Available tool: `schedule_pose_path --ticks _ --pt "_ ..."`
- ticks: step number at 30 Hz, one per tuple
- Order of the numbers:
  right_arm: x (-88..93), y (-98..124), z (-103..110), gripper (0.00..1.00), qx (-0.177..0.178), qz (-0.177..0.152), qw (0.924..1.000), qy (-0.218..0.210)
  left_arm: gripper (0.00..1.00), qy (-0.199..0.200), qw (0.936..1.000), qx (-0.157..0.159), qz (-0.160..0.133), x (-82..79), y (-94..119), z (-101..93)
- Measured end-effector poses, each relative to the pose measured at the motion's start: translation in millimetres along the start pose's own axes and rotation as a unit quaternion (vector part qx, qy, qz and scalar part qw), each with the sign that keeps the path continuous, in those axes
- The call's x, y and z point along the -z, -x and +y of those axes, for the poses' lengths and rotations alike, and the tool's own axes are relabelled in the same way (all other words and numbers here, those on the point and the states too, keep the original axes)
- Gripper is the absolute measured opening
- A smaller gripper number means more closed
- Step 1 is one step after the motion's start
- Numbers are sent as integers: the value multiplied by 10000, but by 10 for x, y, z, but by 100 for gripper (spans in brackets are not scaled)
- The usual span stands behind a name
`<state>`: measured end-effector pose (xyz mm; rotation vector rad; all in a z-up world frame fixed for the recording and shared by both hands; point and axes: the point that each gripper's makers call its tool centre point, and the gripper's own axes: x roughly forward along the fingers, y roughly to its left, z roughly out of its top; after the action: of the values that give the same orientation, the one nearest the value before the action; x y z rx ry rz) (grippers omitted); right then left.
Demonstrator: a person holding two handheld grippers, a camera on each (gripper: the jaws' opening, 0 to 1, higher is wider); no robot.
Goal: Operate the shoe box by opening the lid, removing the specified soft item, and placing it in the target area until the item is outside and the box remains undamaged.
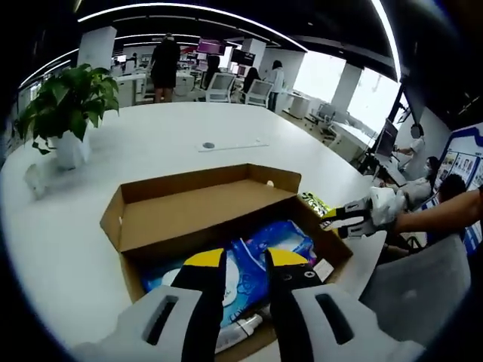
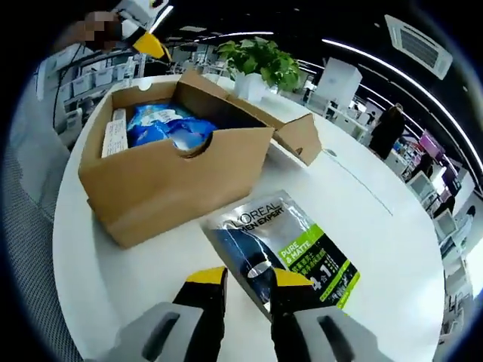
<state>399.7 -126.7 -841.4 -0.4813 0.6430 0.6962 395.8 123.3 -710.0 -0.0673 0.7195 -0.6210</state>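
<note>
In the right gripper view, the right tool (image 2: 245, 290) hovers with jaws slightly spread and nothing between them, just over the near edge of the L'Oreal pouch (image 2: 283, 253), which lies flat on the white tabletop (image 2: 377, 219) beside the open shoe box (image 2: 173, 177). In the left gripper view, the left tool (image 1: 245, 270), jaws parted, sits above blue packets (image 1: 264, 249) inside the box. Beyond stands a potted plant (image 1: 66, 105).

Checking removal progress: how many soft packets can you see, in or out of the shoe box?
2: a blue packet inside the open shoe box, and a L'Oreal pouch flat on the white table beside it. More may be hidden beneath.
</note>
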Motion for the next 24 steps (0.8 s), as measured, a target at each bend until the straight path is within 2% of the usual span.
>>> schedule_pose_path --ticks 3,9,16,24 --pt "46 43 -85 30 129 -40 9990 -436 21 30 10000 -23 -17 24 50 50" --pt "145 73 -212 40 293 -56 9967 -756 23 0 10000 -56 56 83 86 130" --pt "207 -2 -246 43 294 16 9941 -1043 25 -56 9999 -73 88 119 143 174" --pt "190 -74 -286 42 228 2 9930 -1163 25 -16 9999 -150 84 154 214 252"
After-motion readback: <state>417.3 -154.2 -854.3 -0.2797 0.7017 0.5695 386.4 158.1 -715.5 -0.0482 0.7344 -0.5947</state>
